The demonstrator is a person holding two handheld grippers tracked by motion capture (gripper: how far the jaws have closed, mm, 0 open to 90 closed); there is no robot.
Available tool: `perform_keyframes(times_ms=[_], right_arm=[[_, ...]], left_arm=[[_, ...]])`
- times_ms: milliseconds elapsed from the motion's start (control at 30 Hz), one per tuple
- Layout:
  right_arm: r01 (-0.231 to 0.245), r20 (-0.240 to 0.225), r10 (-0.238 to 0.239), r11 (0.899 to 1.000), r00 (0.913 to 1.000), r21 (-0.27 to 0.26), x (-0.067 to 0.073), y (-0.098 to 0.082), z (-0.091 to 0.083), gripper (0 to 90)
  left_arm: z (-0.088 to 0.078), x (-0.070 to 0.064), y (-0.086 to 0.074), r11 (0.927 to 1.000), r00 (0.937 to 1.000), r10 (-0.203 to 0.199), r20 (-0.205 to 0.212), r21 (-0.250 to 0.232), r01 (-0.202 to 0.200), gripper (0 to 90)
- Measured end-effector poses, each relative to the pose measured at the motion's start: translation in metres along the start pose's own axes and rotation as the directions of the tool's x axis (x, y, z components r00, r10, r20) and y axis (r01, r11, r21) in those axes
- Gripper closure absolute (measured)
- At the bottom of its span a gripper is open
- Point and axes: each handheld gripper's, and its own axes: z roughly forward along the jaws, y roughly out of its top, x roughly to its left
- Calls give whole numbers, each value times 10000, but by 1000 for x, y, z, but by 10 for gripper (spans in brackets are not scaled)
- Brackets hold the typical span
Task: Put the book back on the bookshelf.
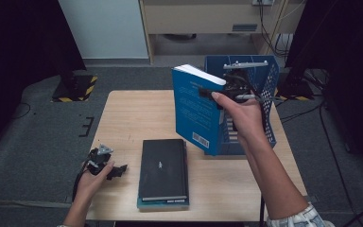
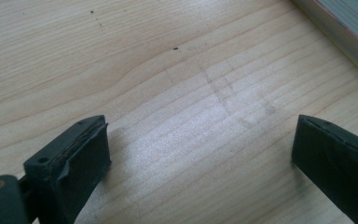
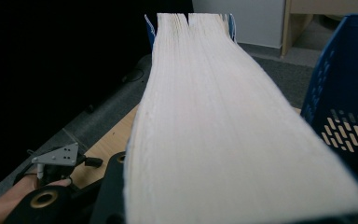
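A blue paperback book (image 1: 194, 109) hangs upright above the table, just left of a blue plastic crate (image 1: 266, 80). My right gripper (image 1: 216, 95) is shut on its top right corner. In the right gripper view the book's pale page edge (image 3: 214, 116) runs away between the jaws. My left gripper (image 1: 116, 170) rests low at the table's near left corner. Its jaws stand wide open (image 2: 200, 140) over bare wood, with nothing between them.
A black book (image 1: 163, 168) lies flat on a teal one (image 1: 163, 204) at the front middle of the wooden table (image 1: 127, 113). Its edge (image 2: 349, 32) shows top right in the left gripper view. Dark stands and cables flank the table.
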Motion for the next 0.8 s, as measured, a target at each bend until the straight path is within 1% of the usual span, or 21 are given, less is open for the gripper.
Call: perform_keyframes(times_ms=[33,67,200,267,333,400,467,567,600,767,800], right_arm=[[0,0,0,10000,10000,0,0,0,0,607],[-78,62,79,10000,9999,-21,-4,-1,-4,607],[-201,122,201,9998,9997,-52,-8,-3,-10,607],[-281,202,284,9995,9994,-166,-12,-3,-18,606],[-304,238,308,9994,9992,-184,-13,-4,-20,607],[-413,387,423,9988,9984,-278,-18,-4,-28,606],[-399,435,411,9988,9982,-293,-19,-5,-30,606],[-429,586,448,9985,9973,-340,-22,-6,-38,606],[-526,649,550,9979,9964,-375,-25,-7,-43,606],[-641,777,673,9970,9947,-439,-31,-9,-50,606],[-669,869,711,9965,9937,-500,-34,-10,-54,606]], left_arm=[[0,0,0,10000,10000,0,0,0,0,15],[1,-1,-1,9999,10000,-20,-10,-111,20,7],[1,-1,-3,9997,10000,-30,-31,-251,29,0],[2,-2,-4,9994,10000,-41,-36,-332,40,0],[2,-2,-4,9994,10000,-41,-50,-355,40,0],[2,-2,-5,9992,10000,-41,-56,-401,39,0],[2,-2,-5,9991,10000,-56,-64,-425,53,0],[2,-2,-5,9990,10000,-58,-63,-454,55,0],[2,-2,-5,9988,10000,-62,-63,-482,59,0],[2,-2,-6,9986,10000,-60,-74,-520,56,0],[2,-2,-6,9986,10000,-61,-68,-530,57,0]])
